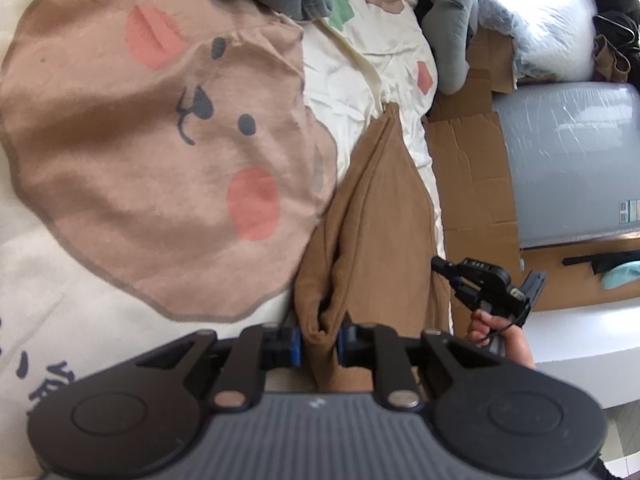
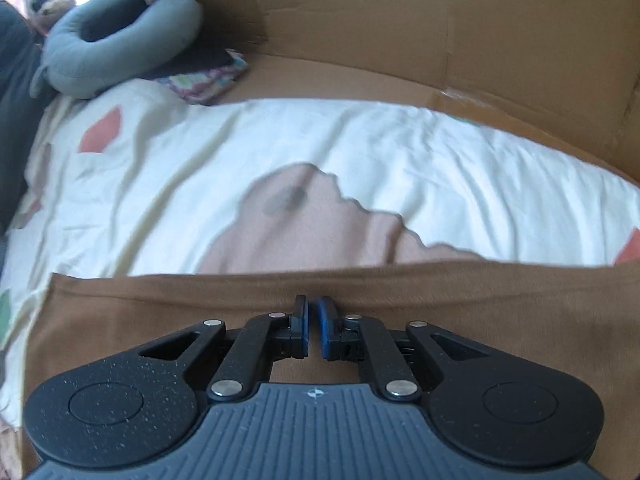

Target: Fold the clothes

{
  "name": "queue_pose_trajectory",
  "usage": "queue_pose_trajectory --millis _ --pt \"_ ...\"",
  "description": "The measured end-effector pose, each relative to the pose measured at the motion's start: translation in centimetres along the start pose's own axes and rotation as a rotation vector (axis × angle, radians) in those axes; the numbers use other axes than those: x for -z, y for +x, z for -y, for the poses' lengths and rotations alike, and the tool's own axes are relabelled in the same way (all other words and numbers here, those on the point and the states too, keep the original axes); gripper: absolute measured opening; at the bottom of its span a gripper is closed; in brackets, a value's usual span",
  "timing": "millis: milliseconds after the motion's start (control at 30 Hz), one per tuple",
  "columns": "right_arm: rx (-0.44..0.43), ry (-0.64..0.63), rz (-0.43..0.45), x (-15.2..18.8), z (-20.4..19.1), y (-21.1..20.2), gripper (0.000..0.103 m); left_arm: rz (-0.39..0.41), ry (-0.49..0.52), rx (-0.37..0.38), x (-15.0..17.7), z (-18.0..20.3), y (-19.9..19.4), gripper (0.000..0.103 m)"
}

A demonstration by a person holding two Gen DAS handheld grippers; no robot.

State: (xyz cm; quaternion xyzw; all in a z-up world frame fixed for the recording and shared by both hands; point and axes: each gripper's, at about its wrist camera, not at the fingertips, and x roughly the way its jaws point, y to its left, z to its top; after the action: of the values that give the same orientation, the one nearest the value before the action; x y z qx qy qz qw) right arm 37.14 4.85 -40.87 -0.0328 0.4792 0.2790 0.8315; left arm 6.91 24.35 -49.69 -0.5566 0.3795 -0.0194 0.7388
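Observation:
A brown garment [image 1: 376, 208] lies lengthwise on the bed, folded into a long strip near the bed's right edge. My left gripper [image 1: 320, 344] is shut on a bunched end of it, with cloth pressed between the blue pads. In the right wrist view the same brown garment [image 2: 160, 308] spreads flat and taut under my right gripper [image 2: 313, 314]. Its pads are almost together and seem to pinch a thin fold of the cloth. The right gripper [image 1: 480, 284], held by a hand [image 1: 500, 332], also shows in the left wrist view at the garment's right side.
The bed sheet [image 1: 160, 140] is cream with a large tan bear face. Cardboard [image 1: 468, 160] lines the bed's side, and cardboard [image 2: 400, 20] rises behind the bed. A grey curved pillow [image 2: 120, 40] and dark clothes lie at the head. A grey wrapped slab [image 1: 568, 160] lies beyond.

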Motion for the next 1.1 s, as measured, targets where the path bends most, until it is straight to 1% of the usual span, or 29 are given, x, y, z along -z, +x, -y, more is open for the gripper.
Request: queue_pose_trajectory --millis 100,167,200,233,300,333,433,567,667,733,800,833,867,967,1033,1100 --pt "-0.049 -0.045 0.016 -0.5 -0.7 -1.2 0.014 0.001 -0.001 0.004 0.0 -0.1 -0.3 0.015" --pt "-0.072 -0.057 0.012 -0.7 -1.1 -2.1 0.014 0.005 -0.001 0.008 0.1 -0.2 -0.6 0.013" --pt "-0.086 -0.062 0.007 -0.7 -1.2 -2.5 0.016 0.007 -0.001 0.010 0.1 -0.2 -0.8 0.012" --pt "-0.094 -0.068 0.005 -0.6 -1.4 -3.1 0.027 0.010 -0.001 0.014 0.1 -0.2 -0.9 0.011" --pt "-0.109 -0.081 0.002 -0.4 -1.7 -4.2 0.035 0.014 -0.001 0.019 0.1 -0.2 -1.2 0.011" --pt "-0.115 -0.091 0.000 -0.1 -1.9 -4.8 0.037 0.015 0.002 0.018 0.2 -0.1 -1.2 0.011" --pt "-0.134 -0.118 -0.004 0.8 -2.5 -6.9 0.039 0.018 0.006 0.022 0.2 0.4 -1.3 0.009" --pt "-0.153 -0.135 -0.021 2.8 -3.2 -9.8 0.040 0.020 0.014 0.048 0.0 1.6 -1.9 0.008" --pt "-0.192 -0.164 -0.031 4.7 -4.2 -11.8 0.041 0.018 0.027 0.064 -0.2 2.9 -2.2 0.008" --pt "-0.221 -0.163 -0.041 5.8 -4.8 -12.8 0.046 0.015 0.033 0.065 -0.3 3.7 -2.2 0.008" --pt "-0.242 -0.190 -0.030 6.8 -5.9 -13.9 0.048 0.013 0.038 0.068 -0.5 4.6 -2.2 0.008" --pt "-0.252 -0.204 -0.028 7.3 -6.4 -14.3 0.051 0.012 0.040 0.071 -0.5 4.9 -2.2 0.008" --pt "-0.262 -0.218 -0.026 7.8 -7.0 -14.8 0.052 0.011 0.042 0.075 -0.6 5.3 -2.1 0.008" --pt "-0.298 -0.256 -0.040 9.4 -8.8 -15.7 0.052 0.008 0.041 0.087 -0.6 6.4 -2.0 0.008" --pt "-0.324 -0.282 -0.049 10.3 -10.0 -16.1 0.052 0.006 0.023 0.100 -0.6 6.9 -1.9 0.008" --pt "-0.364 -0.275 -0.063 11.1 -10.9 -16.3 0.053 0.005 0.010 0.113 -0.5 7.6 -1.8 0.008"
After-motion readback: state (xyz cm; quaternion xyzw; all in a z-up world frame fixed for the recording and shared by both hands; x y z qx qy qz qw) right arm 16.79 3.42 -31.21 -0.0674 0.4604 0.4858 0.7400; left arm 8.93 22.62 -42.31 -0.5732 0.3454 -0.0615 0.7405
